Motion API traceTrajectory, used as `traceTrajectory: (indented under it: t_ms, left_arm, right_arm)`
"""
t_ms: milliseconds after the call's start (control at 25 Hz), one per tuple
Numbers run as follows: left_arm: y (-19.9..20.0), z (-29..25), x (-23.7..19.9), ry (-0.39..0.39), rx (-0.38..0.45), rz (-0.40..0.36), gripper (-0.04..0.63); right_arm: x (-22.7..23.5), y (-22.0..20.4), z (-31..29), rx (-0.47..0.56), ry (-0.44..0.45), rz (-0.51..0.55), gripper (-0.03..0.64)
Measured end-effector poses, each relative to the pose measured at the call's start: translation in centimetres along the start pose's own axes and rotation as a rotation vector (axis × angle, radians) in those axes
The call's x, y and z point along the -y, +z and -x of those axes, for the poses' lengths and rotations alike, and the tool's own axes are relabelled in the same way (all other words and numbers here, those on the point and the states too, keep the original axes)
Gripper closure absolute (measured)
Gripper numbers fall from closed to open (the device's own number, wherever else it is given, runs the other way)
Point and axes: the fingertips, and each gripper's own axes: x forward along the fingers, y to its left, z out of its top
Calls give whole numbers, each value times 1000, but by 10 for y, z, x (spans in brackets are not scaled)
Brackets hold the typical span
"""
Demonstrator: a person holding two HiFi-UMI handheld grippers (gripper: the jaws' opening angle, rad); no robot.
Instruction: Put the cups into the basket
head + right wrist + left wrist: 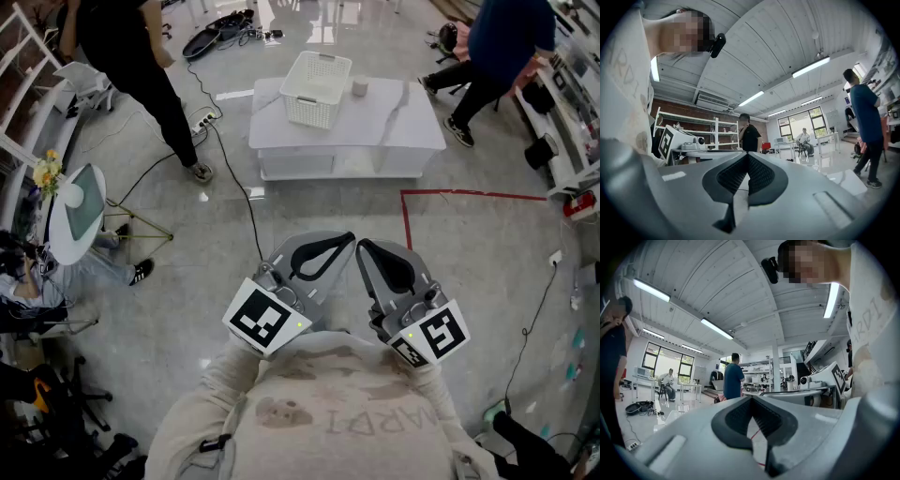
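A white lattice basket (317, 88) stands on a low white table (394, 127) far ahead in the head view. One small pale cup (360, 87) stands on the table just right of the basket. Both grippers are held close to my chest, far from the table. My left gripper (349, 240) (751, 398) is shut with nothing between its dark pads. My right gripper (364, 247) (748, 155) is shut and empty too. The two gripper views look up and out at the ceiling and room, and neither shows the table, basket or cup.
A person in black (131, 56) stands left of the table and a person in blue (497, 47) right of it. A black cable (246, 192) and power strip (202, 120) lie on the floor. Red tape (469, 195) marks the floor. A small round table (80, 214) stands at left.
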Motion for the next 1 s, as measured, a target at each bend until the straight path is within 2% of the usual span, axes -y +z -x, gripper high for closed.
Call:
traceTrajectory:
  t_ms: [680, 840, 1000]
  left_arm:
    - [-10, 6, -51, -22, 35, 17, 595]
    - [-16, -9, -61, -25, 30, 47, 595]
    - [-19, -31, -76, -12, 18, 42, 595]
  right_arm:
    - [0, -10, -45, -6, -38, 41, 592]
    - [16, -9, -47, 0, -23, 29, 592]
    - [48, -10, -55, 7, -27, -6, 594]
